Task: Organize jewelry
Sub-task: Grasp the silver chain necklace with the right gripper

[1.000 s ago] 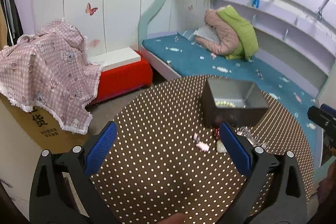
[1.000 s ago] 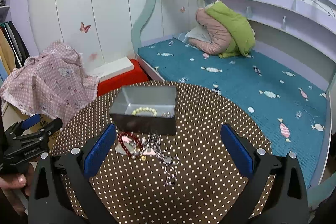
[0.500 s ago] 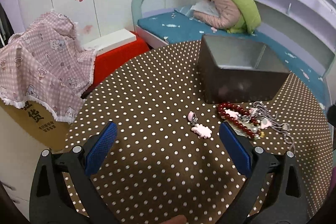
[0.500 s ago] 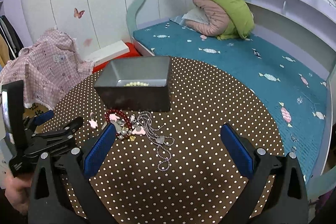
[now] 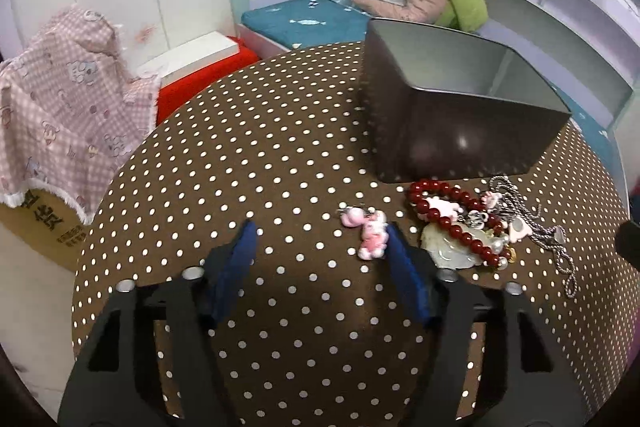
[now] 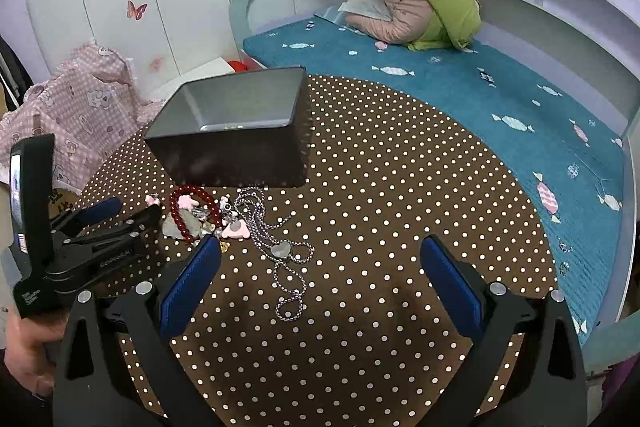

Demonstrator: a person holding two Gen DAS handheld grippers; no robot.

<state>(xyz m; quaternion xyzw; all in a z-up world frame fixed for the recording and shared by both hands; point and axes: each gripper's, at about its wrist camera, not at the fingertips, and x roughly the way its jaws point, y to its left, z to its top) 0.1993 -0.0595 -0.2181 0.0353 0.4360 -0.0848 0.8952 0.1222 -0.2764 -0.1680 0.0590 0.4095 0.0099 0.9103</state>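
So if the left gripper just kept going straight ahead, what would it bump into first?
Probably the pink charm, lying just off the left gripper's right fingertip; farther on stands the grey metal box. Depth is hard to judge.

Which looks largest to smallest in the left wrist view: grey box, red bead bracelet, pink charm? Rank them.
1. grey box
2. red bead bracelet
3. pink charm, nearest the camera yet smallest.

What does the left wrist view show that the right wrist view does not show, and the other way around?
Only the left wrist view shows the whole pink charm, beside its right finger. Only the right wrist view shows the pale beads inside the tin, the full silver heart necklace and the left gripper from outside. Both show the grey tin, red bead bracelet and dotted table.
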